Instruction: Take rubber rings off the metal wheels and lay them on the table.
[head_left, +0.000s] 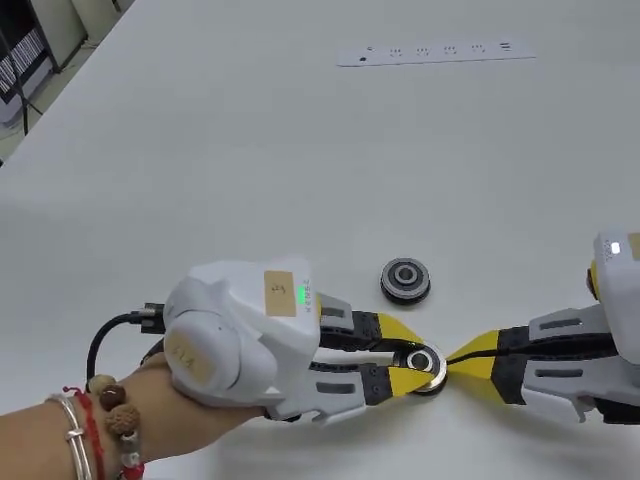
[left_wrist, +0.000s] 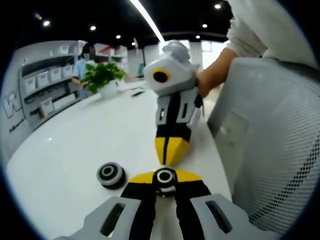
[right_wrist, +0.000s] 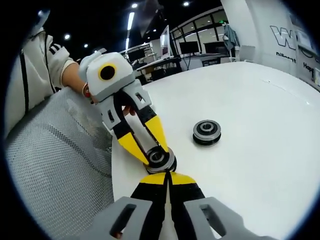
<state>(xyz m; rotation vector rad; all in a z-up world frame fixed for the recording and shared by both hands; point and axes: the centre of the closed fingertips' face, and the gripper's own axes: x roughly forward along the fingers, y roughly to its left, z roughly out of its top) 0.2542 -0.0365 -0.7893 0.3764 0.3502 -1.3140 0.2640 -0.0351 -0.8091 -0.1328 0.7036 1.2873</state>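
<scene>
A white table (head_left: 250, 150) is carrying a power strip (head_left: 435, 52) at its far side, and a plant (left_wrist: 102, 75) is standing in the office behind. The left gripper (head_left: 405, 358) is clamping a wheel (head_left: 427, 365), silver hub and black ring, near the table's front edge. The right gripper (head_left: 462, 357), jaws pressed together, is touching its rim. A second wheel (head_left: 405, 280) is lying nearby.

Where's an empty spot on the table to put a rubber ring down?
The big bare stretch of table between the power strip and the loose wheel is free, and so is everything left of that wheel. It is crowded at the near edge, where the left gripper clamps the other wheel and the right gripper, tips closed, meets it.
</scene>
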